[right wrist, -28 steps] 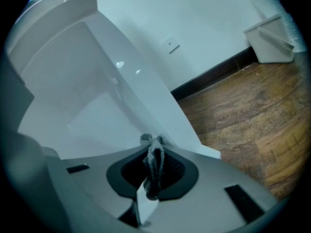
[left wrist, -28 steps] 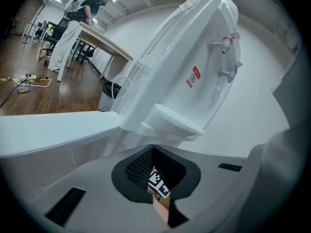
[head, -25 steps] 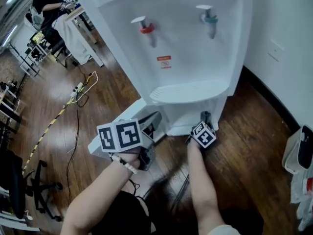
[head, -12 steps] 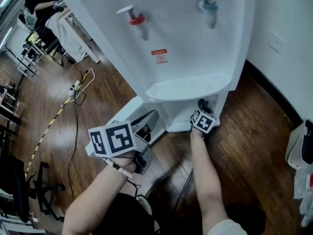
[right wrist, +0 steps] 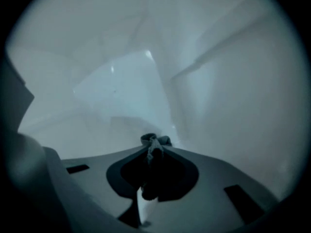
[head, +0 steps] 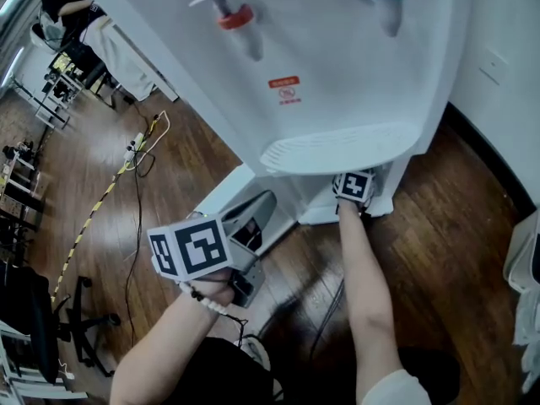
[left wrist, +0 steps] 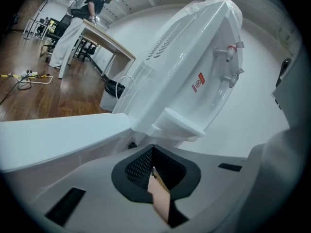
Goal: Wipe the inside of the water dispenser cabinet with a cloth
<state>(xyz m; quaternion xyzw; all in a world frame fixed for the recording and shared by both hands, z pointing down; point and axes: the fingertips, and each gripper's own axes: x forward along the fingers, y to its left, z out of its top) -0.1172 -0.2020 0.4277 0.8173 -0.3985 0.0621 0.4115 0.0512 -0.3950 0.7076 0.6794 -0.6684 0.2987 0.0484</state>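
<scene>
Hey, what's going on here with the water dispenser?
A person is working with a gripper in each hand. The right gripper, jaws shut on a dark cloth, is inside the open cabinet under the water dispenser. The left gripper, jaws shut and empty, is held outside near the open cabinet door.

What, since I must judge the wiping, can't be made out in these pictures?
Cabinet inside: head view, hidden under the drip tray; the right gripper reaches in.
Cloth: right gripper view, dim; a dark bunch in shut jaws, colour and spread unclear.
Whether it touches the wall: cannot tell.
Blue tap: head view, top cut off by the edge.
</scene>
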